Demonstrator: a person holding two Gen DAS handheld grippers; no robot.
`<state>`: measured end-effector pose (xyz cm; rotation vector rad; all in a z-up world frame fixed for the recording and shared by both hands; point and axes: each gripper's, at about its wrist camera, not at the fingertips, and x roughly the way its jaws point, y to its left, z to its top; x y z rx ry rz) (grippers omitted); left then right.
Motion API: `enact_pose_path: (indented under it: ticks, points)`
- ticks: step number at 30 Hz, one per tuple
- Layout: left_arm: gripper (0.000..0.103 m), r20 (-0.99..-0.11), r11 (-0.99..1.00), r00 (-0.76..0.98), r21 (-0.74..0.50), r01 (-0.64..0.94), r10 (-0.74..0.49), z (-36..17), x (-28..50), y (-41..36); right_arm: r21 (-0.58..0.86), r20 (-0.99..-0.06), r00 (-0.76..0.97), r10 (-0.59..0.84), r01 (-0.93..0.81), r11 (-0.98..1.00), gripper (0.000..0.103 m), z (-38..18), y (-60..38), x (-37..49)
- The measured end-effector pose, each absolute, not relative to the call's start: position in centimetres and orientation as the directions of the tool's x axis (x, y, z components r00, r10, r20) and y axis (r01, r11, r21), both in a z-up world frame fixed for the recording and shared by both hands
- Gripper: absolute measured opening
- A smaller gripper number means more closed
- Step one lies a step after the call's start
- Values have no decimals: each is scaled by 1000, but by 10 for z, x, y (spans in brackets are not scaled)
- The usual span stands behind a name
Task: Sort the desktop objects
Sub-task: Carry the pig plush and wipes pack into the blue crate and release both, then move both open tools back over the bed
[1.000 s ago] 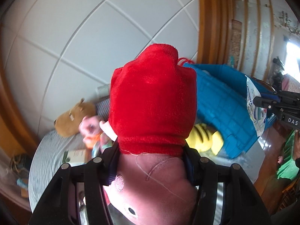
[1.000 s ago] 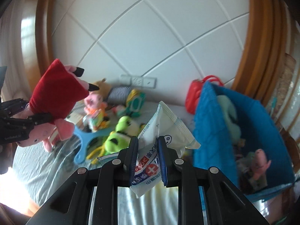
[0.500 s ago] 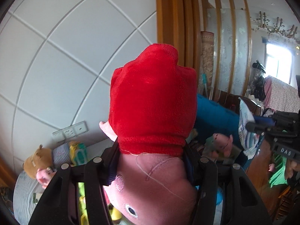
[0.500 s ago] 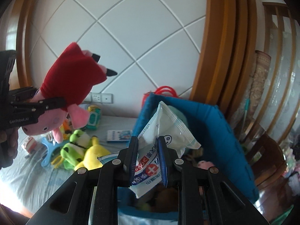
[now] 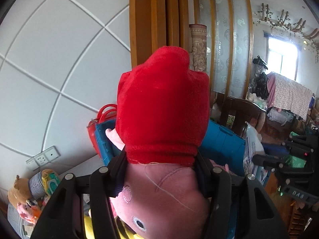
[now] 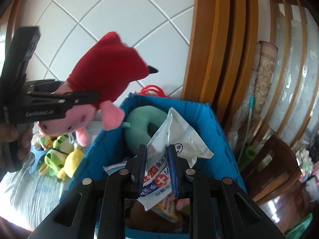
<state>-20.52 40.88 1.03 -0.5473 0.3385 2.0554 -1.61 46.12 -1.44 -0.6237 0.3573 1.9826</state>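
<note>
Holding two items over the bin. Right gripper [image 6: 156, 164] fingers pinched together on a white wipes packet [image 6: 175, 143] (red cross label, plastic film), gripped near its lower middle; packet hangs above the open blue bin [image 6: 217, 131]. Judgement: packet is light, slick, crinkly film, flexes but won't break, so a mid-body pinch seems safest, since an edge could slide out. Left gripper [image 5: 161, 159] fingers clamped on a pink pig plush [image 5: 161, 195] in a red dress [image 5: 162, 107], held at the neck where dress meets head. In the right wrist view the plush [image 6: 83, 117] sits in the air just left of the bin's rim, feet tilted up. Judgement: soft, light, squashy, not fragile; neck grip is good because stuffing compresses and the head stops slip. Inside the bin: teal ring cushion [image 6: 139, 127], other bits too dim to name. Beyond, on the grey tablecloth [image 6: 33, 187], a green frog plush [image 6: 53, 155] and yellow plush [image 6: 71, 159] remain unsorted. Red handles [image 6: 152, 89] behind bin; tiled wall [image 6: 119, 14] farthest.
</note>
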Motion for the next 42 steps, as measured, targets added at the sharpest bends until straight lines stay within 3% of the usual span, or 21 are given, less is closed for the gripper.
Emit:
enact_pose_path:
  ticks: [11,13,14,15,16,18,42]
  points:
    - [58,-514,-473,-419,30,-881,748,29,-229,492,16,-584,-386,714,-885,-464,21,-33,501,3]
    - [68,-514,-466,-408,18,-885,755,32,-232,502,15,-586,-382,714,-887,-462,23,-35,508,5]
    - [86,-508,-471,-411,13,-882,757,33,-234,507,8,-588,-376,716,-888,-460,24,-36,511,5]
    - [103,-503,-476,-415,9,-880,758,35,-235,512,-6,-595,-365,716,-889,-457,31,-39,514,4]
    - [103,-497,-480,-418,3,-877,760,37,-237,516,-19,-601,-353,717,-890,-455,63,-41,518,4]
    - [103,-505,-478,-410,-8,-878,760,37,-239,516,-24,-591,-352,725,-891,-453,102,-41,518,3]
    - [103,-532,-645,-527,-48,-763,663,8,-259,345,-49,-586,-432,686,-826,-562,102,-33,476,-81]
